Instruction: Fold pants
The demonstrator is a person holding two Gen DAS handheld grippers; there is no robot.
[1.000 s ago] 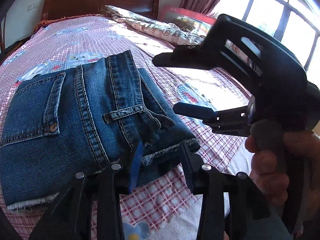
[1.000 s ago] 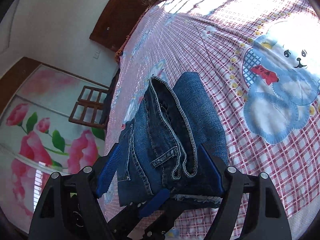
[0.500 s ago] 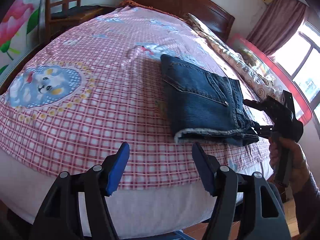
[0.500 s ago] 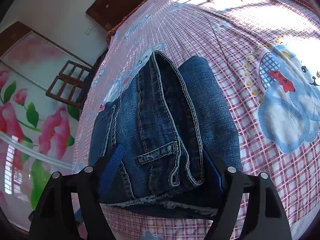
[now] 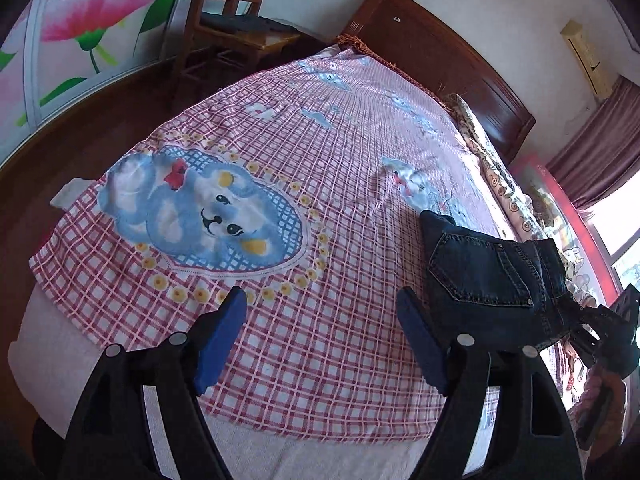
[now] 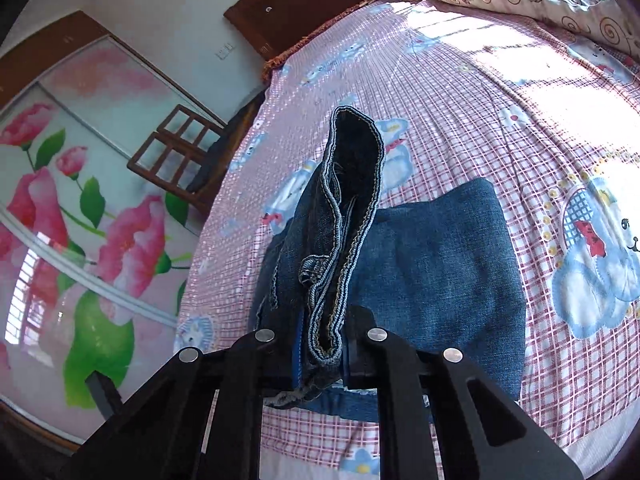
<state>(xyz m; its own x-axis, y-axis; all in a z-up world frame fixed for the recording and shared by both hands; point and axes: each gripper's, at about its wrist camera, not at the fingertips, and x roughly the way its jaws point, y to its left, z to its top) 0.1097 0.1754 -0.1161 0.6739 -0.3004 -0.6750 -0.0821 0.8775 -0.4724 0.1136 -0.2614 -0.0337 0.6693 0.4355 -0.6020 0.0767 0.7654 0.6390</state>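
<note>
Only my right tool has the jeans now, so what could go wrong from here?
The right tool pinches only the waistband edge of the jeans, lifting the top layer; the fold may fall open. The stack lies near the bed edge and could slide off. The left tool is open, too far to steady it.

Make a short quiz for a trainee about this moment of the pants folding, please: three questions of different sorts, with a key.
1. True or false: the left tongs are shut on the jeans.
2. Which part of the jeans do the right tongs pinch? A) a leg hem B) the waistband edge C) the back pocket
3. Fill in: the printed bear on the bedsheet wears a red ____.

Key: 1 false, they are open over the sheet. 2 B, and the pinched layer is raised off the rest. 3 bow.
</note>
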